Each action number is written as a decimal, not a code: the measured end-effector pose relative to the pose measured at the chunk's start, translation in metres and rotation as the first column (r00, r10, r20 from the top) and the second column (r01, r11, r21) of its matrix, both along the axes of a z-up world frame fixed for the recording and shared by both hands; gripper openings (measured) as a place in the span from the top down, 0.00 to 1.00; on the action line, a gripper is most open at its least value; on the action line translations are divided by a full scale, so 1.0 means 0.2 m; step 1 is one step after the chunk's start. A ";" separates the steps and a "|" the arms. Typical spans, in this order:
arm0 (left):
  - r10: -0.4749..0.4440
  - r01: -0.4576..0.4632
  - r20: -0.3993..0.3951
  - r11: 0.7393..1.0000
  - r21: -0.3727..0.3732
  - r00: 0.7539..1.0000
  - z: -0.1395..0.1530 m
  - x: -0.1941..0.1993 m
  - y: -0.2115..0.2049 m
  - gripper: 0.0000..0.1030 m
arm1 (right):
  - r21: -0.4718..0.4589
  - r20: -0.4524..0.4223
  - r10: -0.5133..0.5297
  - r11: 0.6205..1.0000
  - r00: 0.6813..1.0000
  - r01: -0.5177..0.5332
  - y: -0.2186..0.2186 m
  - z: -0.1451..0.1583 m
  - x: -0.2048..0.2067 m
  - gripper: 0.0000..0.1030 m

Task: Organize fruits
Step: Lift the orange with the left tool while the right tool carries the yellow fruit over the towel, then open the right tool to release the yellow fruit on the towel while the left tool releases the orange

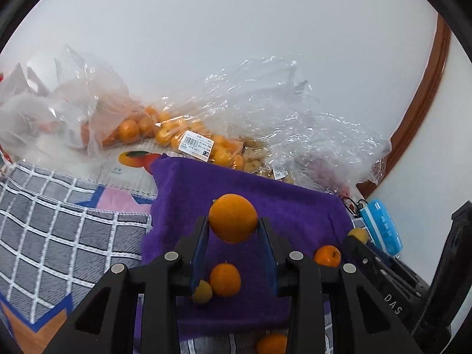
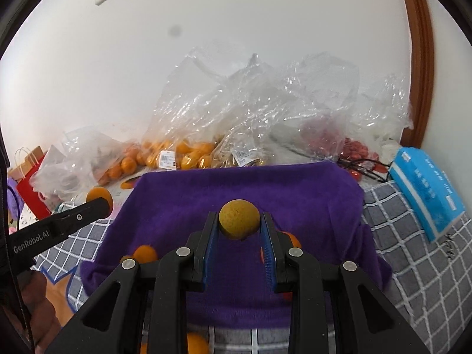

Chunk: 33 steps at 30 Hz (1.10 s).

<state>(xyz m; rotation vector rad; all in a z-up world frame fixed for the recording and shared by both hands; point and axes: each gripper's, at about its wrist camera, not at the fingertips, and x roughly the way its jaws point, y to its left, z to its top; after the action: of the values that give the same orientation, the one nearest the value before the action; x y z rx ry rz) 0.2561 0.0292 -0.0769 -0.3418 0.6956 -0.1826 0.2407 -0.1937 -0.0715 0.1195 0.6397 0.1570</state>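
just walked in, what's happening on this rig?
A person is sorting fruit with two handheld claws over a purple cloth. The left claw is shut on an orange; the right claw is shut on a smaller yellowish-brown fruit. A few loose oranges already lie on the cloth. Clear bags of fruit sit behind it.

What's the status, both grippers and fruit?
Left gripper shut on orange. Right gripper shut on yellow-brown fruit. Both over purple towel, loose oranges below. Nothing blocking.
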 end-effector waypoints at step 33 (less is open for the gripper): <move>0.031 -0.033 -0.026 0.996 -0.080 0.999 -0.19 0.04 0.06 0.68 | -0.004 -0.098 0.039 0.999 0.994 -0.039 0.00 -0.22 0.04 0.73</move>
<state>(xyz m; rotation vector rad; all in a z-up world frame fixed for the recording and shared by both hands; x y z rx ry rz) 0.2636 0.0408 -0.1150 -0.4326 0.7075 -0.1768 0.2485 -0.1941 -0.1155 0.1097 0.7401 0.1878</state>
